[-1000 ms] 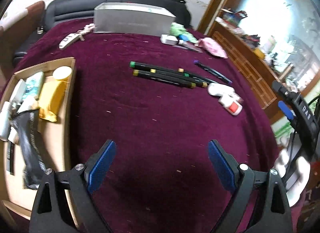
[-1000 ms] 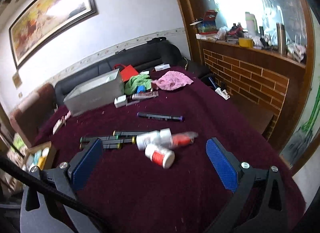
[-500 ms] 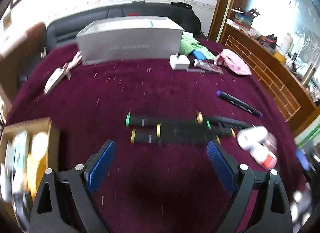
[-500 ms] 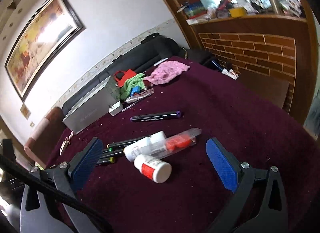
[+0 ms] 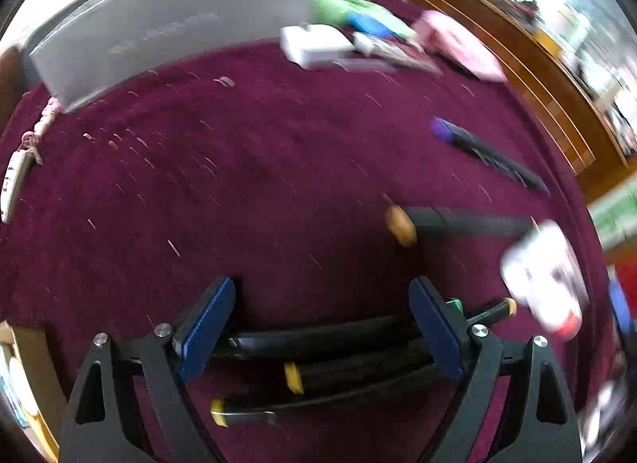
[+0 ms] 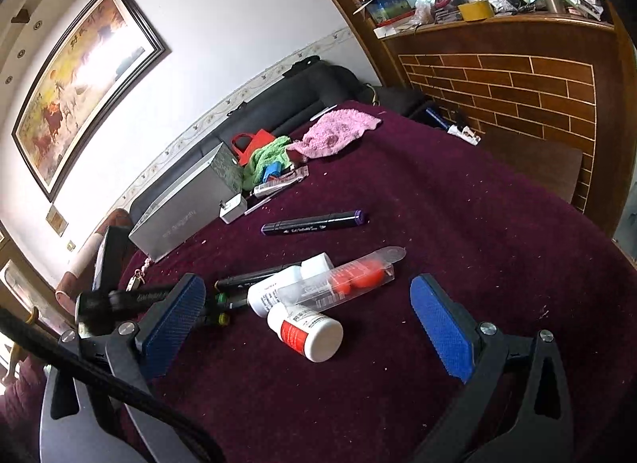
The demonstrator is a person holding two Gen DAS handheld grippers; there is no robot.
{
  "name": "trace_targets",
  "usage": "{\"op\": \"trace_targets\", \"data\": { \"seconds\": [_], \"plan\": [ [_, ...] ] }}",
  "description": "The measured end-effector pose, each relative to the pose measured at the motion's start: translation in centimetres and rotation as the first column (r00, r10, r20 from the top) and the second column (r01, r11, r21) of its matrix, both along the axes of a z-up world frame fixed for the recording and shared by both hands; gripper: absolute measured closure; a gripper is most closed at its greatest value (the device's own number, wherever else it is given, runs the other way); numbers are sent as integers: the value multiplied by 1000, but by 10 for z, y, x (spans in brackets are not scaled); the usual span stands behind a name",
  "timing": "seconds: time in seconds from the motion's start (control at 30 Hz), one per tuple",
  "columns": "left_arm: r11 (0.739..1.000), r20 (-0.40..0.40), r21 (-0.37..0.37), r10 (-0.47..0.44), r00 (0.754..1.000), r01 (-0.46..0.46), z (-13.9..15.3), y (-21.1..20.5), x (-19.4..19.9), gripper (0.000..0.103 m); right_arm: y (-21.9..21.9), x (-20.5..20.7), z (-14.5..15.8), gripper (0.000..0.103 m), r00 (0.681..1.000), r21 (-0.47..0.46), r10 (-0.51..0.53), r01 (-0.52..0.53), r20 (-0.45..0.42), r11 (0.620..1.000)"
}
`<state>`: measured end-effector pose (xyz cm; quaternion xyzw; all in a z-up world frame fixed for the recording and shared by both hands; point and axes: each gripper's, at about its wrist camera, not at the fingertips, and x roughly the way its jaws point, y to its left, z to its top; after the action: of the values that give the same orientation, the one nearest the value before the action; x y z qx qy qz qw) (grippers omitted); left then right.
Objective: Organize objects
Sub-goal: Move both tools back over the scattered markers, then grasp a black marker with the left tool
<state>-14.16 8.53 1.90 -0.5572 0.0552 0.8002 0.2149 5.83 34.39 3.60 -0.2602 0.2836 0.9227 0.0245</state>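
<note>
Several black markers (image 5: 326,339) with yellow and green caps lie crosswise between the blue pads of my left gripper (image 5: 320,295). Its jaws are closing, and the pads show no contact with the markers. Another black marker with an orange cap (image 5: 458,222) and a purple-capped marker (image 5: 489,156) lie further right. My right gripper (image 6: 306,292) hangs open above a red-labelled white bottle (image 6: 306,333), a second white bottle (image 6: 278,292) and a clear tube with orange contents (image 6: 346,282). The purple-capped marker (image 6: 314,223) lies beyond them.
A grey box (image 5: 179,25) stands at the back of the maroon table (image 5: 239,184), beside a white adapter (image 5: 314,45), a green cloth (image 5: 342,5) and a pink cloth (image 5: 458,41). A cardboard tray's edge (image 5: 32,383) shows at lower left. A brick-patterned counter (image 6: 517,77) borders the right.
My left gripper has swept across the table from beside the tray and come down over the black markers, which now lie between its fingers. The right view has rolled and sunk slightly.
</note>
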Motion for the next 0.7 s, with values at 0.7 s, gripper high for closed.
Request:
{"op": "trace_targets", "data": {
  "seconds": [0.7],
  "plan": [
    [895,-186,-301,-394,900,329,2,33,113,48,-4,-4,-6,0,999,33,-5,4,46,999]
  ]
}}
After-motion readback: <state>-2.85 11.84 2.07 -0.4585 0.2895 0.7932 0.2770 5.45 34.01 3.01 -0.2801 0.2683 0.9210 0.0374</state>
